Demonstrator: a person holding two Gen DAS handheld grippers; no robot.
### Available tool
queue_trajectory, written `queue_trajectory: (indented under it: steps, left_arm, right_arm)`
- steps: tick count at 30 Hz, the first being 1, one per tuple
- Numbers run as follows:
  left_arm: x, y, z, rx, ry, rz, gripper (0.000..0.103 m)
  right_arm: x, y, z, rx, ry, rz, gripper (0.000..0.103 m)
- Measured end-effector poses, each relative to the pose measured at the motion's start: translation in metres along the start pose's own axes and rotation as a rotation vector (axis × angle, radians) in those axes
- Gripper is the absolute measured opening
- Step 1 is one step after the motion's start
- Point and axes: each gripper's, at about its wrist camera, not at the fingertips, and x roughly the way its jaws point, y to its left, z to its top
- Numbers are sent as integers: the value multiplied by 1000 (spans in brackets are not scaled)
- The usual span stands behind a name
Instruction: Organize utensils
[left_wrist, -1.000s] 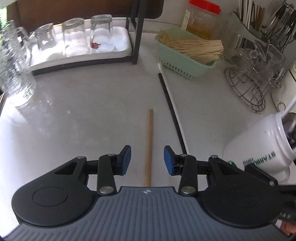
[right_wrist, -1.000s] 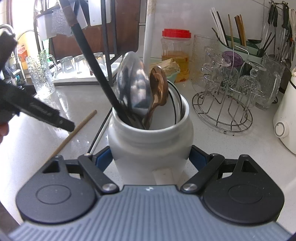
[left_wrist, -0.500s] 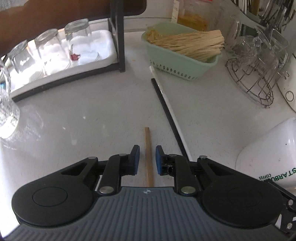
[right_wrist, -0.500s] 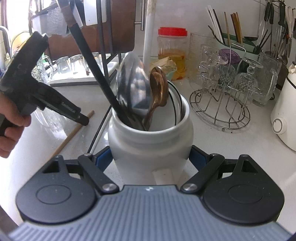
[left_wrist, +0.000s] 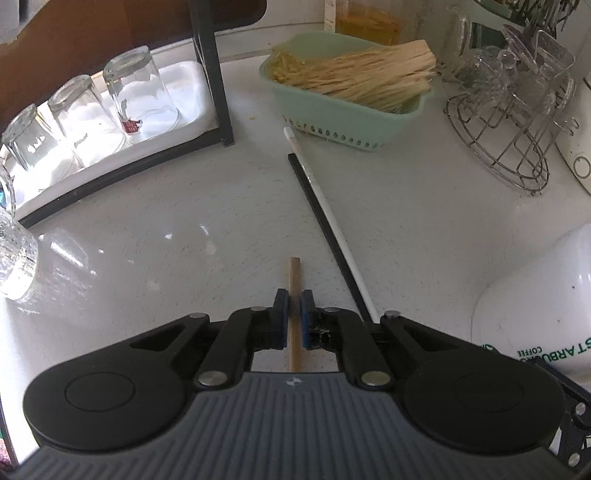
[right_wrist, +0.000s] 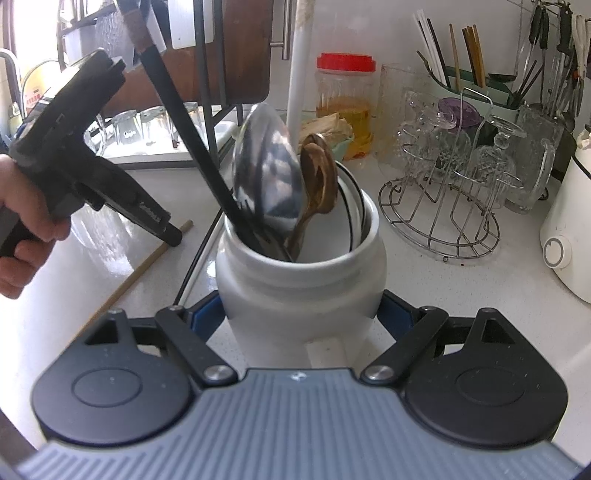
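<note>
My left gripper (left_wrist: 293, 308) is shut on a wooden chopstick (left_wrist: 294, 275) that lies on the white counter; its far end sticks out past the blue pads. The chopstick also shows in the right wrist view (right_wrist: 147, 258), under the left gripper's tip (right_wrist: 173, 236). A black chopstick (left_wrist: 321, 229) and a white chopstick (left_wrist: 328, 206) lie side by side just to the right. My right gripper (right_wrist: 301, 317) is shut on a white ceramic mug (right_wrist: 301, 291) holding a steel ladle (right_wrist: 266, 173), a brown spoon (right_wrist: 319, 181) and a black-handled utensil (right_wrist: 184, 122). The mug also shows in the left wrist view (left_wrist: 535, 306).
A mint basket of straws (left_wrist: 351, 96) stands at the back. Upturned glasses sit on a white tray (left_wrist: 192, 81) under a black rack at the back left. A wire rack of glassware (right_wrist: 454, 177), a red-lidded jar (right_wrist: 345, 99) and a white appliance (right_wrist: 569, 229) stand at the right.
My left gripper has moved forward along the wooden chopstick and its jaws have closed on it. My right gripper and the mug have stayed in place.
</note>
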Motion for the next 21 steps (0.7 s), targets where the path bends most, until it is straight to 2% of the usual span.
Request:
queue_trajectory:
  steps: [7, 21]
  left_arm:
    - [-32, 2, -1, -25, -41, 6, 7]
    - [-132, -13, 1, -57, -170, -14, 7]
  right_arm:
    - [0, 0, 0, -3, 1, 0, 90]
    - [1, 0, 3, 13, 14, -7, 90]
